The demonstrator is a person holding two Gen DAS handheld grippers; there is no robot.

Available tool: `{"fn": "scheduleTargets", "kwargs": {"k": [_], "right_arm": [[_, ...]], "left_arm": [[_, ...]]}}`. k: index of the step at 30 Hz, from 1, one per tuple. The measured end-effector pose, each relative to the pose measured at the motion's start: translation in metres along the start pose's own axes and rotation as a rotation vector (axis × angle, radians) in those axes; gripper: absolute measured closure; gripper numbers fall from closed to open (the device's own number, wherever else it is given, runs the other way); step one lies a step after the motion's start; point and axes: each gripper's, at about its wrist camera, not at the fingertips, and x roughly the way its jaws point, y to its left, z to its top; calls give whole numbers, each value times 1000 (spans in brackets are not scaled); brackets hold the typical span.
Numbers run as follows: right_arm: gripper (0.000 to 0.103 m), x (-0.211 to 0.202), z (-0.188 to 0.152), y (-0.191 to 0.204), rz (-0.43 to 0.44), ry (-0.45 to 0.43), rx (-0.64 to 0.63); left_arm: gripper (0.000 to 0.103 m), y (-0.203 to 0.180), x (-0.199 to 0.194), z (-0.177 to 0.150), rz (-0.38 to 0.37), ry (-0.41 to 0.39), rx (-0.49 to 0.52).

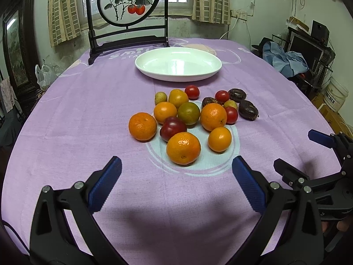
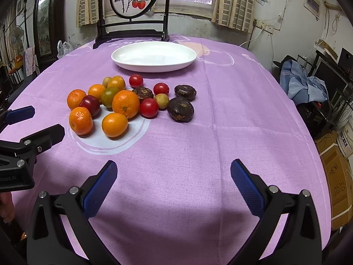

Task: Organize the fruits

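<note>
Both grippers' fingers (image 1: 106,183) (image 2: 247,187) gape apart, empty, fruits (image 1: 183,148) lying ahead of them.

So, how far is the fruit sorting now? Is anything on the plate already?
Nothing looks done yet. The white plate holds no fruit. All the fruit, such as the nearest orange, the red plum and the dark fruits, lies in a cluster on the purple cloth. Nothing is in hand: the left gripper and the right gripper are both open. All the fruit is left.

Bare cloth (image 2: 176,154) lies open before the tight fruit cluster (image 1: 183,119).
</note>
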Motion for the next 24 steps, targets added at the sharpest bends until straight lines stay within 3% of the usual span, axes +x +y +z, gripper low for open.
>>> {"fn": "scheduleTargets", "kwargs": {"k": [24], "right_arm": [[1, 2, 0, -2, -2, 0, 8]], "left_arm": [[2, -1, 2, 1, 0, 1, 0]]}}
